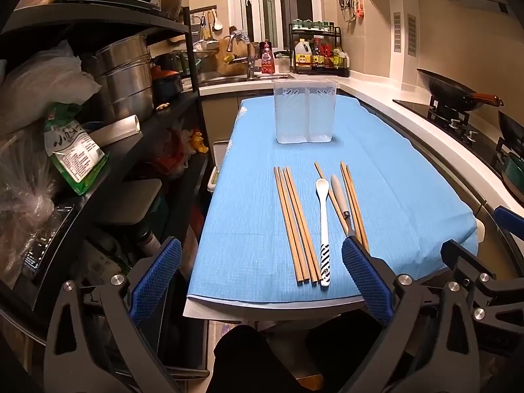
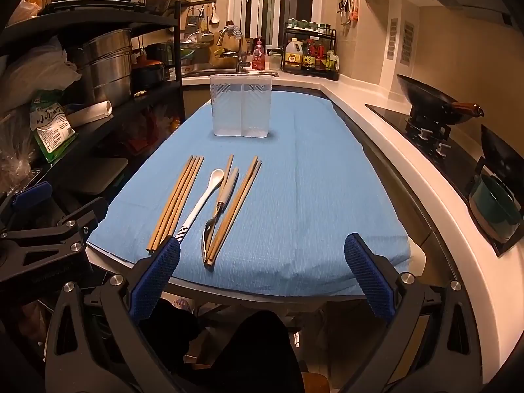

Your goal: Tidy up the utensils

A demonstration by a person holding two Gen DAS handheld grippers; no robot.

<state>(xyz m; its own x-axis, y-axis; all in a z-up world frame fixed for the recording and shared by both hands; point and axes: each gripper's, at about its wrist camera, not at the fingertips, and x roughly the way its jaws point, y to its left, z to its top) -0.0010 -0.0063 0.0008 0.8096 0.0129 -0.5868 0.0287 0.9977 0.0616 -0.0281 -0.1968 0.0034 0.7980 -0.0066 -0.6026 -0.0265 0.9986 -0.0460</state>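
Observation:
A clear two-compartment plastic holder point(image 1: 305, 111) point(image 2: 241, 110) stands upright at the far end of the blue cloth point(image 1: 249, 216) point(image 2: 311, 196). Near the front edge lie a bundle of wooden chopsticks point(image 1: 296, 226) point(image 2: 178, 198), a white spoon with a striped handle point(image 1: 323, 226) point(image 2: 201, 203), a grey-handled fork point(image 1: 340, 198) point(image 2: 217, 208) and more chopsticks point(image 1: 355, 206) point(image 2: 237, 203). My left gripper point(image 1: 262, 275) is open and empty, just before the table's front edge. My right gripper point(image 2: 262, 270) is open and empty, at the front edge, right of the utensils.
A dark rack point(image 1: 108, 104) with steel pots, bags and a microwave stands on the left. A white counter point(image 2: 376, 124) with a stove and a black wok point(image 2: 435, 101) runs along the right. A sink and a bottle rack point(image 2: 309, 55) are at the back.

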